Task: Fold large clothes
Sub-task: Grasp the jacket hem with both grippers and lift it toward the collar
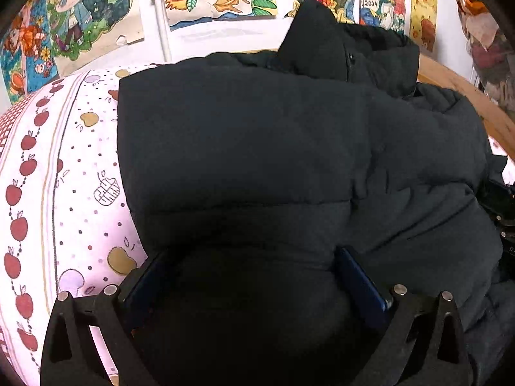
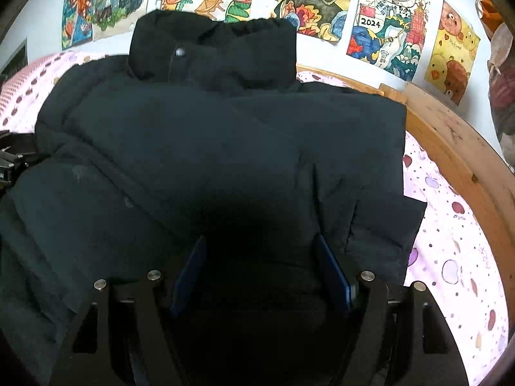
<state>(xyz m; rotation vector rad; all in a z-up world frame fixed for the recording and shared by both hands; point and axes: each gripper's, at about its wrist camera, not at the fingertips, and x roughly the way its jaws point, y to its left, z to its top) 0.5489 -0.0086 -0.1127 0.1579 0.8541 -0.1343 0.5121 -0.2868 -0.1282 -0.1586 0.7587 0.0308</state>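
Black puffer jacket (image 1: pixel 257 148) is lying flat on the bed sheet (image 1: pixel 80 173), collar (image 2: pixel 212 51) pointing at the wall with the drawings (image 2: pixel 386 25), wooden bed frame (image 2: pixel 450 141) off to my right. Sides look already turned in, so it's sitting as a narrow rectangle; I'm judging we're at the bottom-to-top fold. I'm holding the left hand-held gripper (image 1: pixel 254 276) at the near hem, left side, fingers (image 1: pixel 357 276) spread with a thick bulge of padding bunched between them; can't say if they're really biting or just straddling it. Right hand-held gripper (image 2: pixel 260 267) is doing the same on the right half of the hem, fingers (image 2: pixel 331 273) apart around dark fabric, grip equally unclear. Next move, as I read it: squeeze both onto the hem, lift together, carry it toward the collar, keeping both sides level so the puffy layers don't slide or spring open.
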